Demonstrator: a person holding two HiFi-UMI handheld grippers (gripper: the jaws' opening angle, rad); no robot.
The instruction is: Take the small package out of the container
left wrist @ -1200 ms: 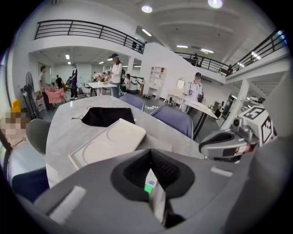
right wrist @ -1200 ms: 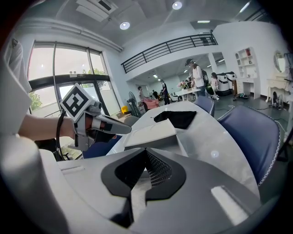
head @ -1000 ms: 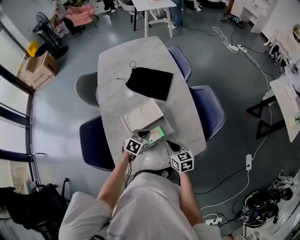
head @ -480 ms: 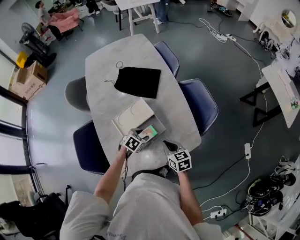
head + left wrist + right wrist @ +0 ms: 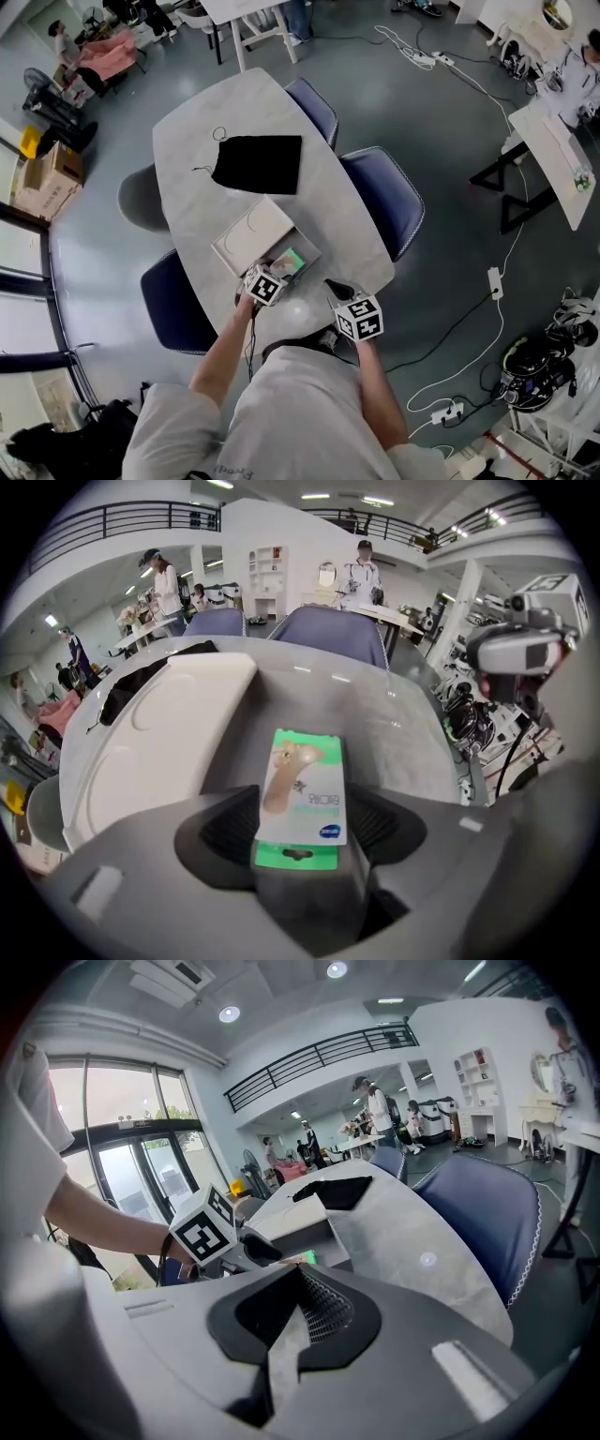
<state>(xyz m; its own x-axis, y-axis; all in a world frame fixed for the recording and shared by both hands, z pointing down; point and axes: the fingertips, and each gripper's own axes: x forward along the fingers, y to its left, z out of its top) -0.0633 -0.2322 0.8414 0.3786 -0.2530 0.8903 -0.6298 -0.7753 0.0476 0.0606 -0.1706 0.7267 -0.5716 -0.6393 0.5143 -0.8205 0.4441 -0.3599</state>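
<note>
The small package [image 5: 305, 778] is seen lying lengthwise between the jaws of the left gripper [image 5: 302, 825], just opened wide.

In my feed the small package [image 5: 302, 789], a green-and-white card picturing a foot, lies flat inside the open grey container [image 5: 312, 251], its white lid [image 5: 249, 234] alongside

Grey table [image 5: 244, 103] amid blue chairs [image 5: 380, 197], glossy grey floor [image 5: 422, 122]
</note>
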